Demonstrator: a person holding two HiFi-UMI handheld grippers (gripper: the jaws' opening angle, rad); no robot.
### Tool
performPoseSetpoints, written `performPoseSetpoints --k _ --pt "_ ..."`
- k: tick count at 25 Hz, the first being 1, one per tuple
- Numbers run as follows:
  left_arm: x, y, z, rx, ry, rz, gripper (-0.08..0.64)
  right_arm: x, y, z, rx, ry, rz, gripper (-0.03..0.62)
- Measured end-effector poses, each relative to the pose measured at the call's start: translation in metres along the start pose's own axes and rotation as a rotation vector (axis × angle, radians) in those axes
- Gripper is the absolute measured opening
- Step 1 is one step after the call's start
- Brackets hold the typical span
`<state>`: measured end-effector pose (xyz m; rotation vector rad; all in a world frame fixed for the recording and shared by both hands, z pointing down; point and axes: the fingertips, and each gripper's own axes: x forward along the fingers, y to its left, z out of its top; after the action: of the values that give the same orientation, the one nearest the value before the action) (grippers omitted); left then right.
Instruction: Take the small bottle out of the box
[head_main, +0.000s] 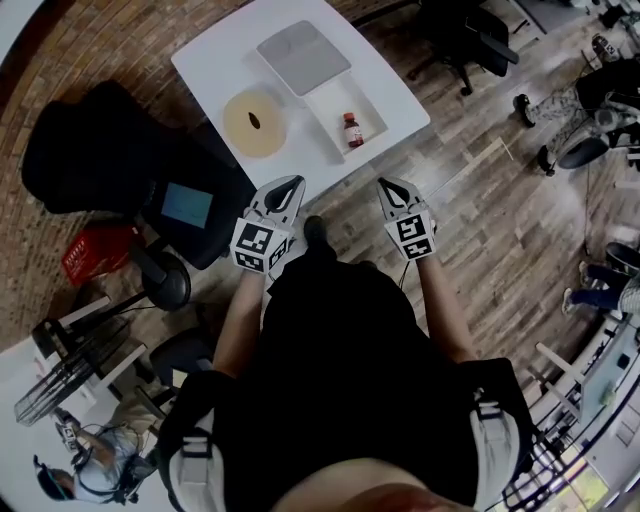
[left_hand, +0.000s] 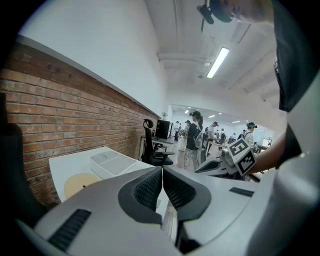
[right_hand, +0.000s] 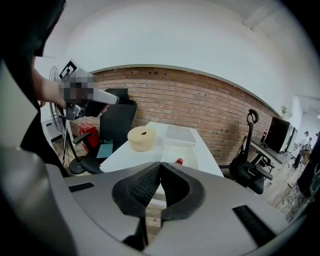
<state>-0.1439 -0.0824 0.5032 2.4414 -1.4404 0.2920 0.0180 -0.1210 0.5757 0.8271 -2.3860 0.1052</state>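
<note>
A small brown bottle with a red cap (head_main: 351, 130) lies in an open white box (head_main: 340, 98) on the white table (head_main: 400, 100). In the right gripper view only its red cap (right_hand: 178, 161) shows, just past the jaws. The box's grey lid (head_main: 303, 56) lies beside it at the far side. My left gripper (head_main: 289, 185) and right gripper (head_main: 386, 186) hang side by side over the wooden floor, short of the table's near edge. Both are shut and hold nothing, with the pads touching in the left gripper (left_hand: 162, 172) and the right gripper (right_hand: 160, 166).
A round beige container (head_main: 255, 121) with a dark hole in its top stands on the table left of the box. A black office chair (head_main: 130, 160) and a red basket (head_main: 100, 250) are at the left. Another black chair (head_main: 465, 35) stands beyond the table's right side. People stand far back (left_hand: 195, 135).
</note>
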Motion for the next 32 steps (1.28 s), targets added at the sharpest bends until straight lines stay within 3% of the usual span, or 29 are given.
performPoseSetpoints --k 17,23,32 --pt "0.008 0.05 -0.003 0.02 0.029 -0.06 0.021 0.045 0.011 0.014 0.056 0.005 -0.05 -0.002" --pt "0.027 0.05 -0.002 0.033 0.049 -0.075 0.023 0.057 -0.009 0.007 0.084 0.01 -0.053 -0.002" --pt "0.066 0.07 0.015 0.029 0.062 -0.018 0.021 0.097 -0.052 0.004 0.058 0.029 0.019 -0.002"
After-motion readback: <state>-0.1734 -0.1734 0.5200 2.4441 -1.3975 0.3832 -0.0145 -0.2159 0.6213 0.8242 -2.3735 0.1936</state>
